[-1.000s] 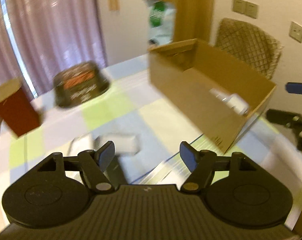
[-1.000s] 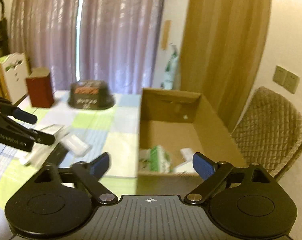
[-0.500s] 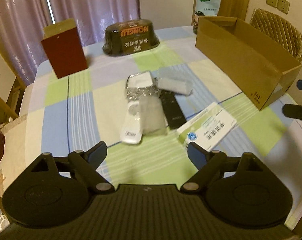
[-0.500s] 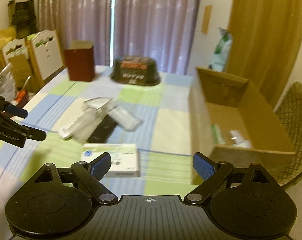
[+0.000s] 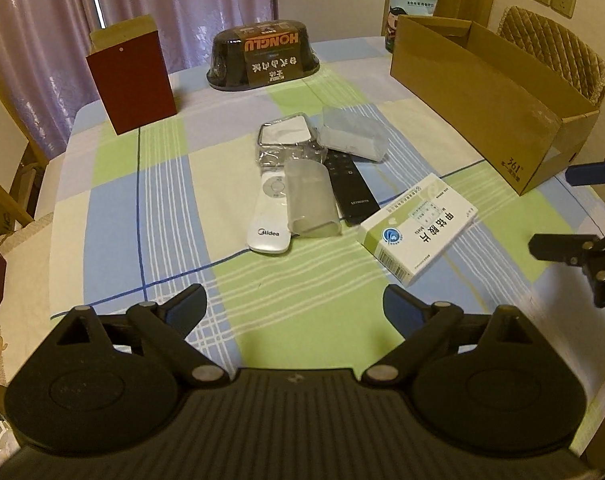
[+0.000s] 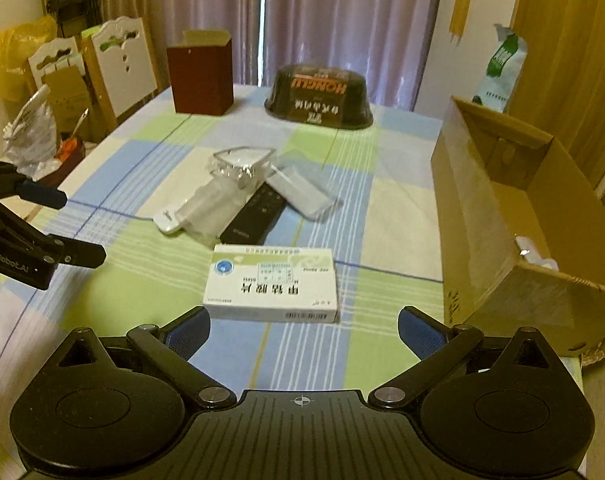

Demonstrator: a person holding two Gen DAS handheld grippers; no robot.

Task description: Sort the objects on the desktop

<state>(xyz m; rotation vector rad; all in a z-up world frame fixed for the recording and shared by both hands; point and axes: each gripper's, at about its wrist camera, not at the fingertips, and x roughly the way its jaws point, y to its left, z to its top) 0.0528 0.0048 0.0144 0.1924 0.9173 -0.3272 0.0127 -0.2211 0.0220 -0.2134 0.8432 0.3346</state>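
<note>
left gripper (image 5: pixel 294 304): black two-finger tool with blue pads, jaws spread wide, nothing between them, hovers over near edge of table
right gripper (image 6: pixel 304 326): same build, jaws spread wide, empty, just near side of the medicine box; its fingers also show at the right edge of the left view
table (image 5: pixel 114 216): covered by checked cloth in green, blue and cream
medicine box (image 5: pixel 420 226): flat white-and-green cardboard carton with printed text, lies flat, near right of the pile, apart from the cardboard box
white remote (image 5: pixel 268 218): slim white plastic remote marked Midea, lies in table centre, far end under clear wrapping
clear sleeve (image 5: pixel 310 198): translucent plastic cover, lies over white remote and touches black remote
black remote (image 5: pixel 348 186): slim black remote, right of white one, far end under a grey translucent case
grey case (image 5: pixel 352 138): frosted flat plastic case, far right of pile
clear tray (image 5: pixel 286 136): square clear plastic package with white inside, far end of pile
cardboard box (image 5: pixel 482 96): long open brown carton, right side of table, some white items inside seen from right wrist view
red box (image 5: pixel 132 80): tall dark red open carton, far left
dark tub (image 5: pixel 262 54): black oval package labelled HONGLU, far centre
</note>
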